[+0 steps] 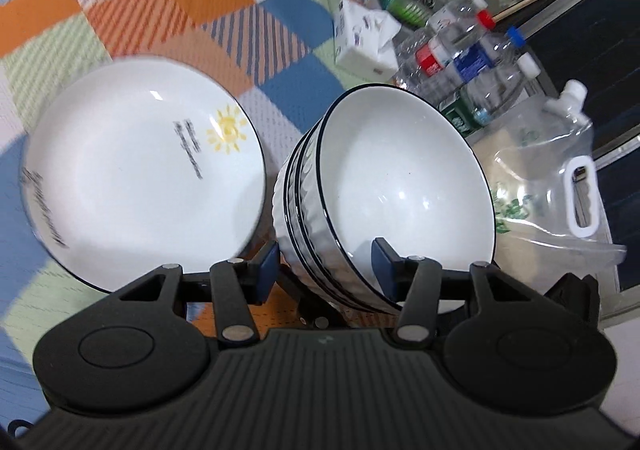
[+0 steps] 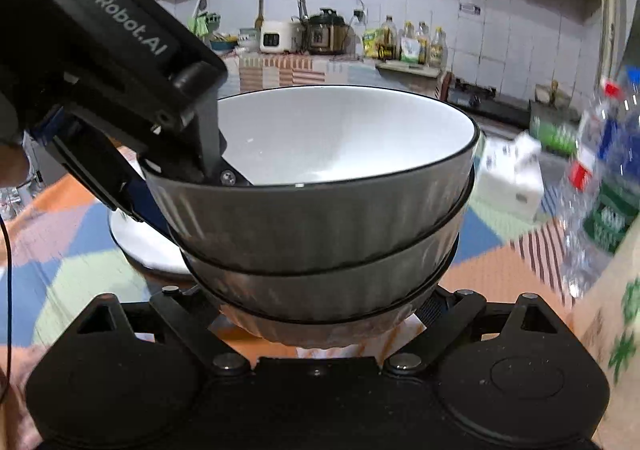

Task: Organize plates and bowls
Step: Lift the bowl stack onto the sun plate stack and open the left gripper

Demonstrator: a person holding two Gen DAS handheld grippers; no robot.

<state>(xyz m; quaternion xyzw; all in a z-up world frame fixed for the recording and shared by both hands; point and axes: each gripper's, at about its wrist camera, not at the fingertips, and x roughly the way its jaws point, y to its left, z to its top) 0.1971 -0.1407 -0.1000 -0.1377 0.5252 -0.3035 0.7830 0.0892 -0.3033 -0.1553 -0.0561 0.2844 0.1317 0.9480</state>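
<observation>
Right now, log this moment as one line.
left claw: clamped on bowl stack rim | right claw: under stack, grip unclear | plate: beside stack

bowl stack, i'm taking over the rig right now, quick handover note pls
Left gripper: jaws clamped over the near wall of the stack of bowls, one pad inside the top bowl, one outside.
Right gripper: jaws stand on either side of the stack's base, under it; the pads are hidden, so whether they press on it cannot be told.
Things: three ribbed white bowls nested, tilted. The white plate with a sun drawing lies on the checked cloth just beside the stack.
Done: bowls nested.
Left: set the stack down, probably with the plate; keep clear of the water bottles.
</observation>
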